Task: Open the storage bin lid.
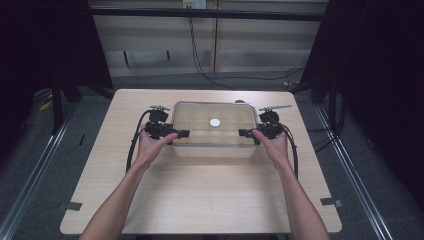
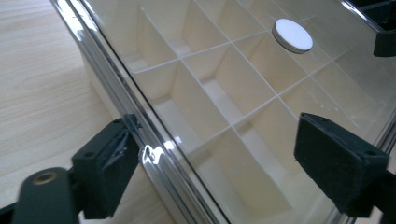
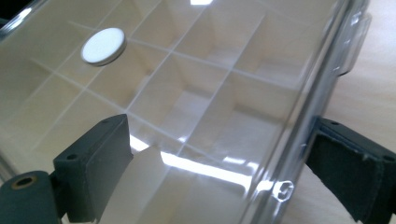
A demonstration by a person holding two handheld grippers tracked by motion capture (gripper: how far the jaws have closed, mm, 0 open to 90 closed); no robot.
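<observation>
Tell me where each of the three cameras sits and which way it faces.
High view: above the person's side, facing forward and down on the table; both forearms, left gripper, right gripper.
Left gripper view: rides the left gripper, looking across the clear lid.
Right gripper view: rides the right gripper, looking across the lid.
Shared: the white disc on the lid.

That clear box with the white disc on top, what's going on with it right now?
Left gripper and right gripper open, each straddling one end of the lid. Compartment box on table, white disc resting on lid. Nothing in the way.
</observation>
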